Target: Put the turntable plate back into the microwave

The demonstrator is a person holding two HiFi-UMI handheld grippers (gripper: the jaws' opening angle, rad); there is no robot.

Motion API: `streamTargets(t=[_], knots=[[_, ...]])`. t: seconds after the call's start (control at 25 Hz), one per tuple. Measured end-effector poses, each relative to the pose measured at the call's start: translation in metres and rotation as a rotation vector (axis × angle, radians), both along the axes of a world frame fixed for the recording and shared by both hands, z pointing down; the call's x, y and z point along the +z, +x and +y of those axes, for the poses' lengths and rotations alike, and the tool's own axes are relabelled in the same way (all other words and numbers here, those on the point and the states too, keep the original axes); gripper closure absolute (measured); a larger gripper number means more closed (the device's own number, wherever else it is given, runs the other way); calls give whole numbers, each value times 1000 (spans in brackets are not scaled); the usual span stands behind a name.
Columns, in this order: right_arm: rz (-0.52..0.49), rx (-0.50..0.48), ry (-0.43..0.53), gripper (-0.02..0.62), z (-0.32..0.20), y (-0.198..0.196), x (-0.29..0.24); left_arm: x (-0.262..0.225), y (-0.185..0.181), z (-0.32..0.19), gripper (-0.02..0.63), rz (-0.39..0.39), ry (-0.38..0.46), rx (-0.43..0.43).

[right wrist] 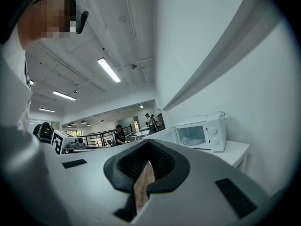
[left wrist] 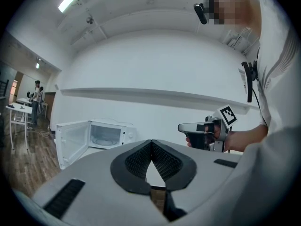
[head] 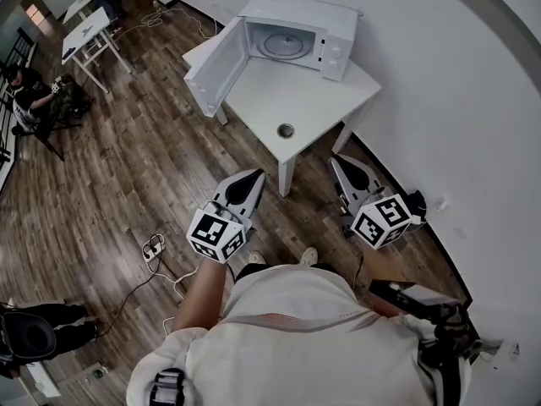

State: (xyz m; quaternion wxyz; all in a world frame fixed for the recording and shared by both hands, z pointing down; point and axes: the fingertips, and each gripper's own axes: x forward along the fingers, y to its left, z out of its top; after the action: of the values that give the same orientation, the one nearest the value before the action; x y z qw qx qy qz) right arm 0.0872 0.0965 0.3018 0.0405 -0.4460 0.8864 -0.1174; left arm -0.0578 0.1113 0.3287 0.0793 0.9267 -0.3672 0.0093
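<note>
The white microwave (head: 292, 36) stands at the back of a white table (head: 313, 100) with its door (head: 215, 62) swung wide to the left. The glass turntable plate (head: 279, 42) lies inside its cavity, which also shows in the left gripper view (left wrist: 104, 139) and the right gripper view (right wrist: 194, 140). My left gripper (head: 254, 176) and right gripper (head: 340, 161) hang in front of the table, well short of the microwave, both pointing level toward it. Each gripper's fingertips meet with nothing between them, the left gripper (left wrist: 151, 142) and the right gripper (right wrist: 149, 142) alike.
A small round metal object (head: 286, 130) lies near the table's front edge. A power strip (head: 153, 247) with cables lies on the wooden floor at left. The white wall (head: 439, 100) runs close on the right. People sit at desks (head: 89, 32) far off at left.
</note>
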Motion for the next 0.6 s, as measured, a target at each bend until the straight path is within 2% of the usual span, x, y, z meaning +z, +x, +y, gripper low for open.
streamTargets(t=[0.24, 0.6], knots=[[12, 7, -2, 592, -2, -15, -2, 0, -15, -4, 595, 13, -8, 9], [26, 10, -27, 591, 1, -14, 4, -2, -15, -1, 595, 39, -15, 21]])
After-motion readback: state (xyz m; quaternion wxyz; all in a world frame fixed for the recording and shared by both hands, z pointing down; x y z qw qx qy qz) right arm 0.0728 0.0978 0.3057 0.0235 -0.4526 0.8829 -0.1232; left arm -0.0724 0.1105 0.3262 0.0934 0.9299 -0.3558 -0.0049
